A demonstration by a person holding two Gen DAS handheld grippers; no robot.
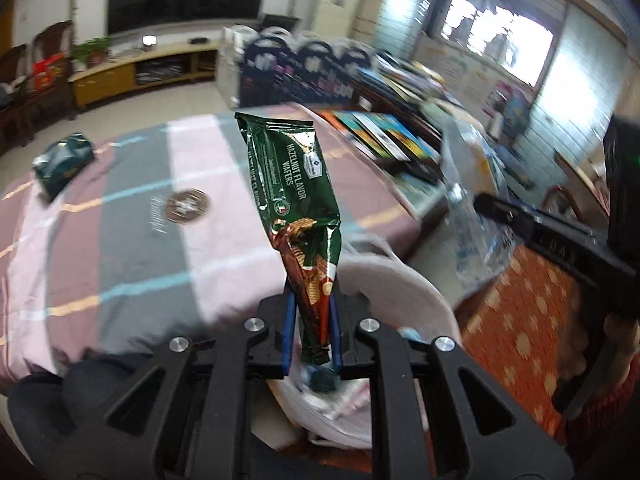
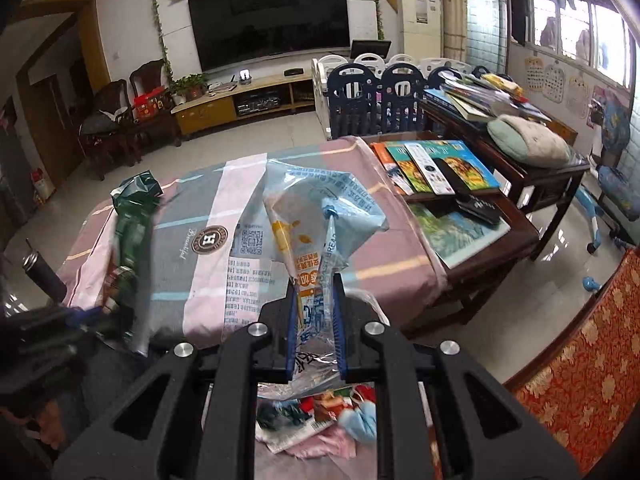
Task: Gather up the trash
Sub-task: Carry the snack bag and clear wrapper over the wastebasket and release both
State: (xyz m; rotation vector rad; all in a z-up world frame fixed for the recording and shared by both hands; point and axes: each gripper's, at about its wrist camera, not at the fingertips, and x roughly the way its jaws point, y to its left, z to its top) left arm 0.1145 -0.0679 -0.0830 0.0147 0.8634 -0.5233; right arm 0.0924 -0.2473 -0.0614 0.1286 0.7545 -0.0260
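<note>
My left gripper [image 1: 313,332] is shut on a green hazelnut wafer wrapper [image 1: 294,184] and holds it upright over the rim of a white trash bin [image 1: 412,280]. My right gripper [image 2: 316,332] is shut on a clear plastic bread bag [image 2: 316,216] with blue and orange print, above the bin's contents [image 2: 320,416]. The bread bag and right gripper also show at the right of the left wrist view [image 1: 476,216]. The wafer wrapper shows blurred at the left of the right wrist view [image 2: 128,256]. A second green wrapper [image 1: 64,162] lies on the striped cloth at the far left.
The table wears a pink and grey striped cloth [image 2: 200,280] with a round logo. A low wooden table [image 2: 472,216] with books stands to the right. A red patterned rug [image 2: 580,364] lies at the right. A dark flask [image 2: 42,272] stands at the left.
</note>
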